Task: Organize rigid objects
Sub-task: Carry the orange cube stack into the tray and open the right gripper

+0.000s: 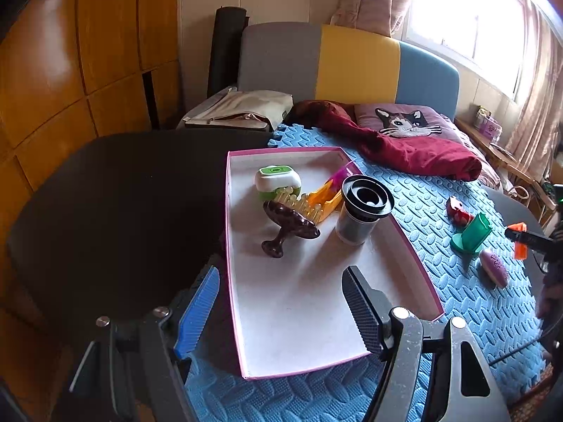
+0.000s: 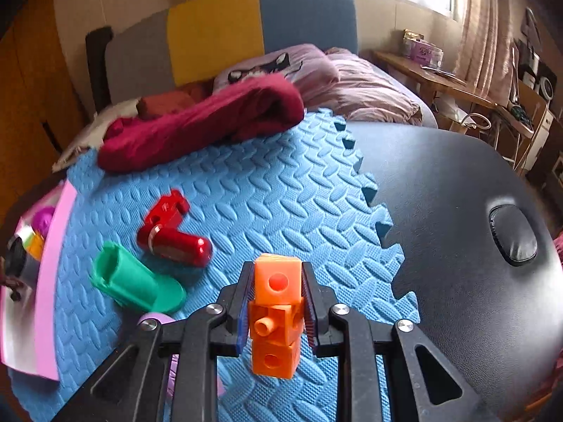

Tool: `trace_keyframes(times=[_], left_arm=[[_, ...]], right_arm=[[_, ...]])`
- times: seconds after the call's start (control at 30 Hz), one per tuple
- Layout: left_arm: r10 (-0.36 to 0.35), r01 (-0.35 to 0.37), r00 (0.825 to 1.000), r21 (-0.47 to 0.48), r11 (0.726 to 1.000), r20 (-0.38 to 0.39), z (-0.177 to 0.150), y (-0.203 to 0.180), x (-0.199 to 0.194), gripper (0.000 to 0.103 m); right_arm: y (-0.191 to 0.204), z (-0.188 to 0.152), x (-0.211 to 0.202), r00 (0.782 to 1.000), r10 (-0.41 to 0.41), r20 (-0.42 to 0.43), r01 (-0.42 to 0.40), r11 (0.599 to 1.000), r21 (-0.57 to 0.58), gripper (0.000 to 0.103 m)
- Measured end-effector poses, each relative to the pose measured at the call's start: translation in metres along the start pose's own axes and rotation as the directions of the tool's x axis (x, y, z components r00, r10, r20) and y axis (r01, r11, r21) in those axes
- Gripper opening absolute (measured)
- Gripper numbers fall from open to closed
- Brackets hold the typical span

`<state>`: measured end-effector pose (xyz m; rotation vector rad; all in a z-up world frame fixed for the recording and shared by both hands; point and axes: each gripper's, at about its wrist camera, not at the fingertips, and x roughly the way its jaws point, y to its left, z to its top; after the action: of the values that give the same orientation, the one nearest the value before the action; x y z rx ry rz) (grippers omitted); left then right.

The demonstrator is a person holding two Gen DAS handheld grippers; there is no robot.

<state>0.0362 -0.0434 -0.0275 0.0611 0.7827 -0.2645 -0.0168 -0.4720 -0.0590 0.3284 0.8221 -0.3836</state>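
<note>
My right gripper is shut on a stack of orange linking cubes, lifted over the blue foam mat. On the mat to its left lie a red cylinder piece, a green tube on a base and a purple oval, half hidden by the gripper. My left gripper hovers open over the near end of the pink-rimmed white box, nothing between its fingers. In the box stand a dark lidded cup, a brown mushroom-shaped piece, a green-and-white gadget and yellow-orange pieces.
A crumpled dark red cloth lies at the mat's far edge, with a cat pillow behind it. The mat sits on a black table that extends right, and a black surface flanks the box's left. The right gripper with its orange cubes shows at the far right.
</note>
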Motion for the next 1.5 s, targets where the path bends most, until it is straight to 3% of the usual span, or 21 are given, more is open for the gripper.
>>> trace_keyframes(times=[0.23, 0.47, 0.63, 0.87, 0.93, 1.0, 1.13, 1.23, 1.33, 1.5], left_arm=[[0.007, -0.007, 1.000, -0.005, 1.000, 0.000, 0.000, 0.003, 0.001, 0.073], [0.004, -0.004, 1.000, -0.017, 1.000, -0.006, -0.002, 0.008, 0.004, 0.073], [0.002, -0.002, 1.000, -0.036, 0.999, -0.008, -0.005, 0.017, 0.005, 0.073], [0.028, -0.028, 1.000, -0.096, 0.995, -0.004, -0.009, 0.046, 0.002, 0.073], [0.039, -0.039, 0.999, -0.118, 0.992, -0.002, -0.010, 0.056, 0.000, 0.073], [0.048, -0.048, 0.999, -0.137, 0.989, -0.002, -0.011, 0.065, -0.001, 0.073], [0.058, -0.058, 0.998, -0.169, 0.984, -0.008, -0.015, 0.080, -0.001, 0.073], [0.055, -0.057, 0.998, -0.182, 0.982, -0.016, -0.017, 0.084, 0.000, 0.072], [0.052, -0.054, 0.999, -0.180, 0.982, -0.015, -0.019, 0.085, 0.001, 0.072], [0.044, -0.049, 0.999, -0.182, 0.982, -0.030, -0.021, 0.086, 0.006, 0.072]], right_arm=[[0.016, 0.004, -0.014, 0.977, 0.212, 0.037, -0.212, 0.977, -0.003, 0.024], [0.055, 0.001, -0.040, 0.949, 0.311, 0.051, -0.307, 0.948, -0.078, 0.024], [0.115, -0.004, -0.067, 0.913, 0.406, 0.033, -0.391, 0.896, -0.209, 0.024], [0.216, -0.031, -0.065, 0.834, 0.531, -0.152, -0.549, 0.766, -0.335, 0.024], [0.242, -0.042, -0.059, 0.805, 0.547, -0.227, -0.592, 0.727, -0.346, 0.024], [0.265, -0.049, -0.049, 0.793, 0.538, -0.286, -0.609, 0.707, -0.358, 0.024], [0.300, -0.057, -0.019, 0.798, 0.489, -0.352, -0.598, 0.708, -0.376, 0.024], [0.316, -0.058, 0.014, 0.843, 0.408, -0.352, -0.529, 0.752, -0.395, 0.024], [0.319, -0.057, 0.038, 0.871, 0.366, -0.328, -0.477, 0.790, -0.385, 0.024], [0.313, -0.055, 0.045, 0.859, 0.394, -0.326, -0.496, 0.798, -0.343, 0.030]])
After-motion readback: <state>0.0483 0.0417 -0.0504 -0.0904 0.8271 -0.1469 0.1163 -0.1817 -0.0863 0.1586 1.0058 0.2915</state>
